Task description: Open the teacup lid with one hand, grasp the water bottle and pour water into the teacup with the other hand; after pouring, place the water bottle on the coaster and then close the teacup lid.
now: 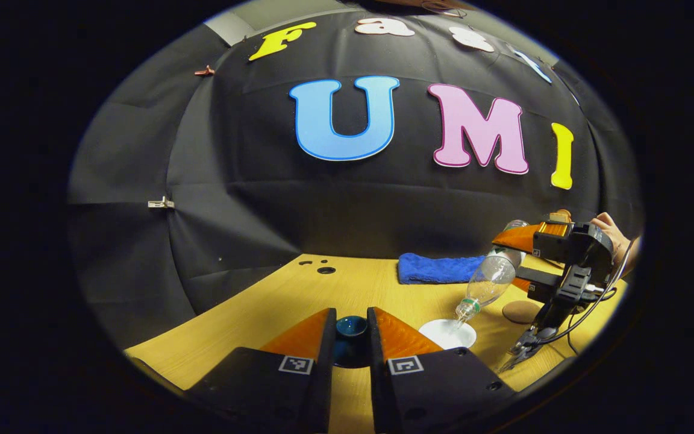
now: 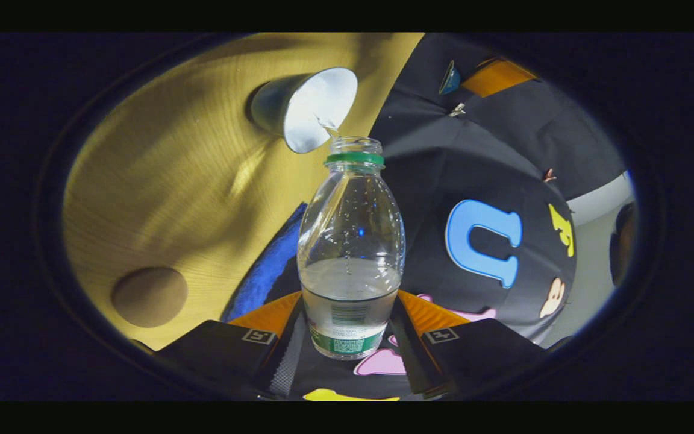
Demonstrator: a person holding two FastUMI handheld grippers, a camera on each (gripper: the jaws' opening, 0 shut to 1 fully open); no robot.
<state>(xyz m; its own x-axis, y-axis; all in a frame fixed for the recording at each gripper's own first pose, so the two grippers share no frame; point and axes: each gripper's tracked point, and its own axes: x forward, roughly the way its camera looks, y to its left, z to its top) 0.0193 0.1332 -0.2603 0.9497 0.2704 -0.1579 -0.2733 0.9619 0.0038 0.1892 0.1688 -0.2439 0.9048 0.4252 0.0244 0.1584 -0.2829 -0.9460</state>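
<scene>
the right gripper (image 2: 350, 337) clamps the water bottle (image 2: 350, 253), tilted with its mouth over the teacup (image 2: 314, 108); the left gripper (image 1: 351, 337) pinches the lid (image 1: 351, 328) beside the cup.

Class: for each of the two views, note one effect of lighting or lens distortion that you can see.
Left gripper view: the fisheye lens bows the table edge, and the teacup interior glares flat white. Right gripper view: the scene is rolled sideways, soft shadows streak the table, light glints off the water bottle held in the right claw, and the coaster looks dim.
</scene>
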